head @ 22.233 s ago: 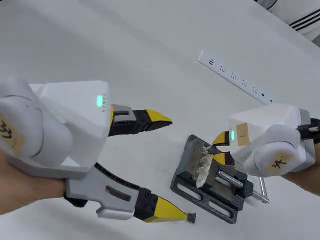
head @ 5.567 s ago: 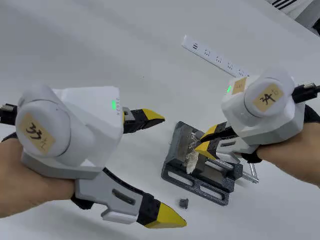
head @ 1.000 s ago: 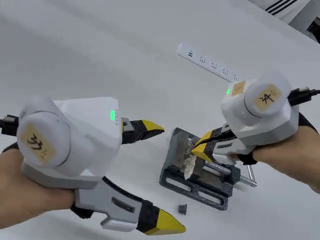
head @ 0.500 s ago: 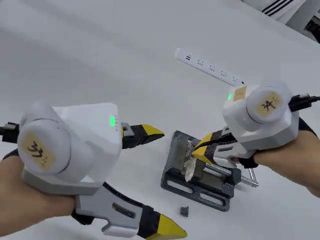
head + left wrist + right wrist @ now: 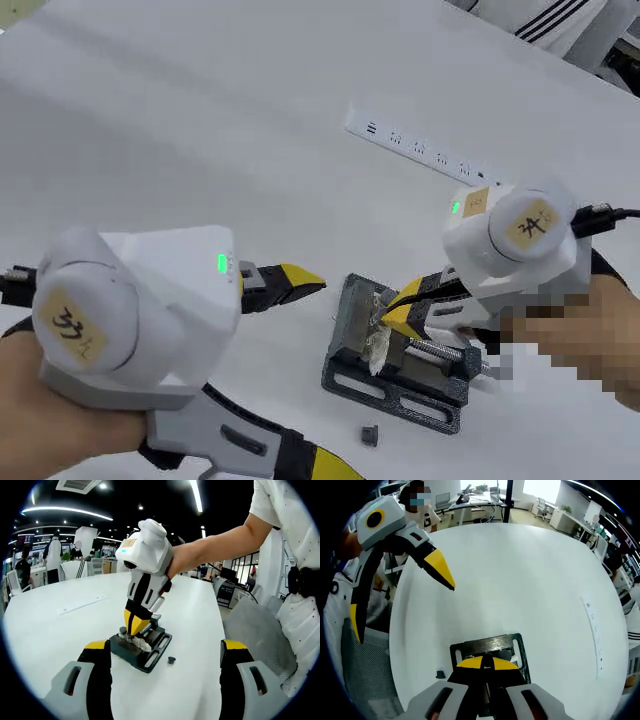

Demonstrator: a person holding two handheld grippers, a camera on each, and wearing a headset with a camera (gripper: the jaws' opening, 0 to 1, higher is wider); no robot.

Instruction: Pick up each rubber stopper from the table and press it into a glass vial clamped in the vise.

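A dark metal vise (image 5: pixel 398 372) stands on the white table and clamps a clear vial (image 5: pixel 379 335). My right gripper (image 5: pixel 398 306) has its yellow tips together right over the vial's top. Whatever lies under the tips is hidden. In the right gripper view the shut tips of my right gripper (image 5: pixel 485 663) cover the middle of the vise (image 5: pixel 470 646). One small dark rubber stopper (image 5: pixel 369 435) lies loose on the table just in front of the vise. My left gripper (image 5: pixel 315 375) hangs wide open to the vise's left, holding nothing. The left gripper view shows the stopper (image 5: pixel 171 659) beside the vise (image 5: pixel 145 650).
A white power strip (image 5: pixel 425 150) lies on the table behind the vise. The vise's screw handle (image 5: pixel 450 355) sticks out to the right, under my right hand. A person's white shirt and arm (image 5: pixel 280 540) fill the right side of the left gripper view.
The head camera has shifted, so the whole picture has slid. My right gripper stays with its tips over the vial, my left gripper stays open, and the loose stopper has not moved.
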